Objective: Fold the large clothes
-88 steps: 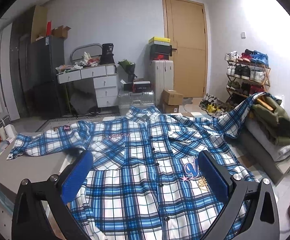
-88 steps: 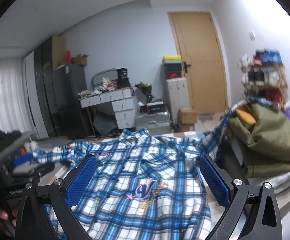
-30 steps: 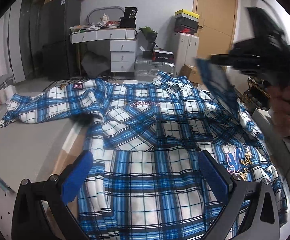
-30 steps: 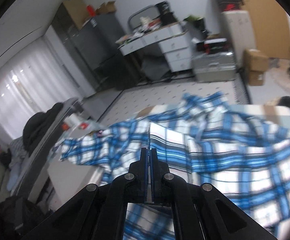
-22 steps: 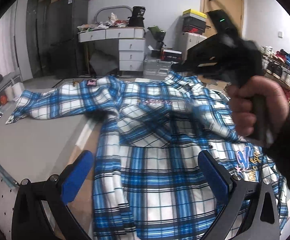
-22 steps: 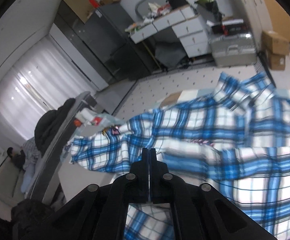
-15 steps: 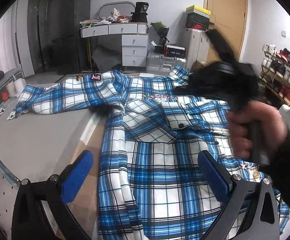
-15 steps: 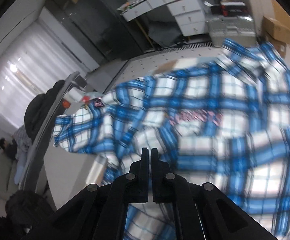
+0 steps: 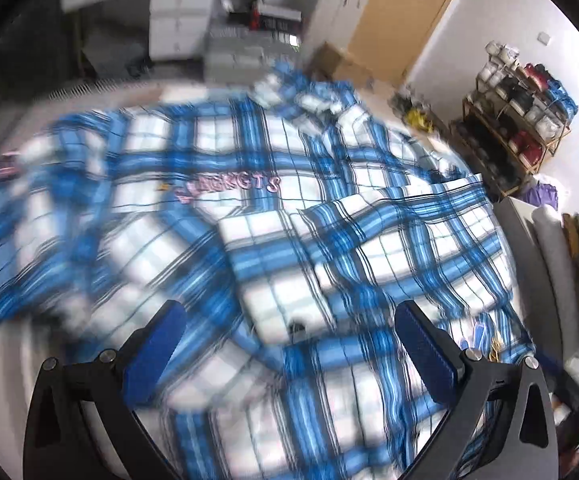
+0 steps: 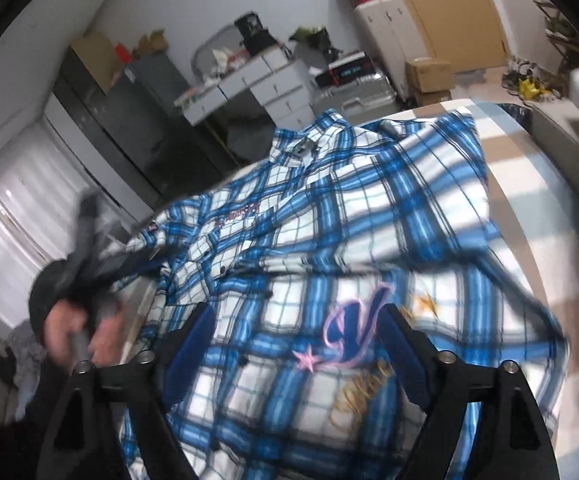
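A large blue and white plaid shirt (image 9: 249,208) lies front up on the table. Its right sleeve (image 9: 389,240) is folded across the chest. In the right wrist view the shirt (image 10: 329,240) shows a pink and blue letter patch (image 10: 353,328). My left gripper (image 9: 289,344) is open and empty, low over the shirt's middle. My right gripper (image 10: 297,344) is open and empty, over the lower front near the patch. The left gripper (image 10: 89,264) also shows blurred in a hand at the shirt's left side.
White drawers (image 10: 273,84), a dark cabinet (image 10: 129,120), suitcases and cardboard boxes (image 10: 429,72) stand behind the table. A shoe rack (image 9: 521,92) stands at the right wall. The bare table top (image 10: 529,208) shows right of the shirt.
My right gripper, shut on the sleeve, carried it across the chest, let go, opened and pulled back toward the hem. My left gripper moved forward and down over the shirt.
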